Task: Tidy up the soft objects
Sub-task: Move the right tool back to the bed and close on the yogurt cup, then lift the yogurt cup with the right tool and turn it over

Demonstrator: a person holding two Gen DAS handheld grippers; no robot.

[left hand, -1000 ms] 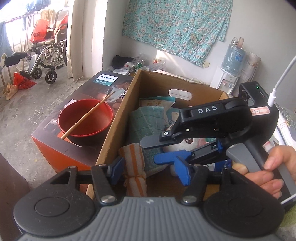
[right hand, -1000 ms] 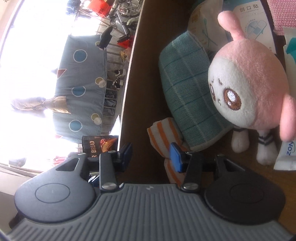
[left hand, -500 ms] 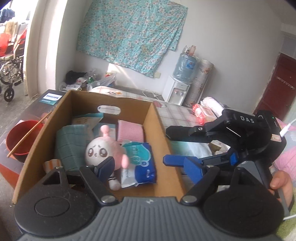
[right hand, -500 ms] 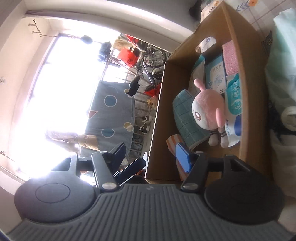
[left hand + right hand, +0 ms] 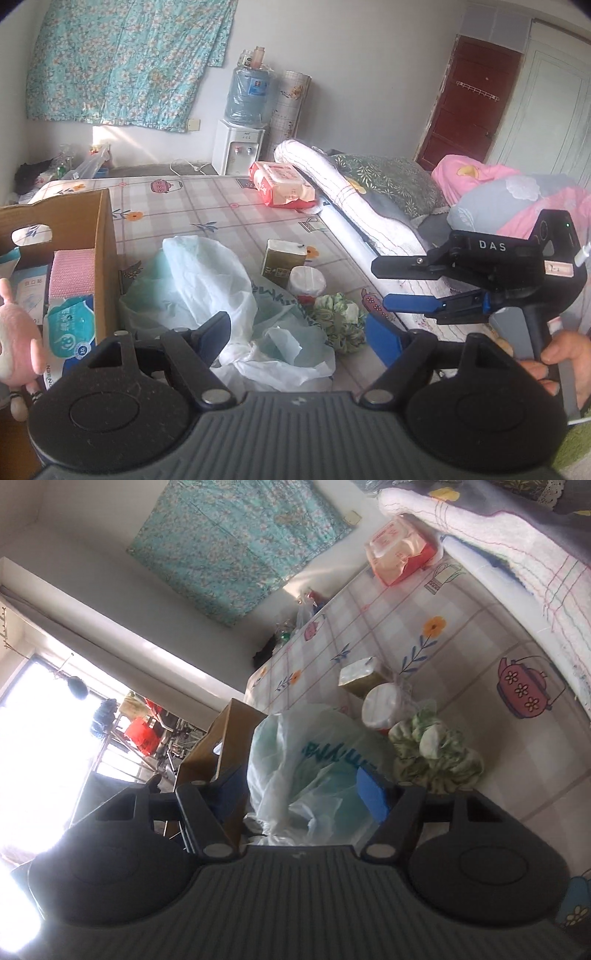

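The cardboard box [image 5: 105, 236] stands at the left and holds a pink plush toy [image 5: 14, 332], a wipes pack [image 5: 70, 332] and a pink towel [image 5: 72, 273]. Beside it on the bed lie a crumpled plastic bag [image 5: 207, 280], a green floral cloth [image 5: 332, 317], an olive tissue pack [image 5: 282, 262] and a white-lidded jar [image 5: 306, 282]. My left gripper [image 5: 301, 336] hovers above the bag, its jaws closing slightly and holding nothing. My right gripper [image 5: 380, 283] hangs at the right, held by a hand, jaws opening and empty. Its own view shows the right gripper [image 5: 301, 794] above the bag [image 5: 306, 753] and cloth [image 5: 432, 753].
A red tissue pack [image 5: 282, 182] lies farther back on the checked sheet [image 5: 207, 206]. A rolled white blanket [image 5: 351, 206] and pillows [image 5: 391, 181] line the right side. A water dispenser [image 5: 240, 147] and a dark red door [image 5: 469, 99] stand by the far wall.
Both views have swung away from inside the box, rightward onto the bed. Both grippers have left the box and stand wider than a second ago, with the bag and cloth ahead.
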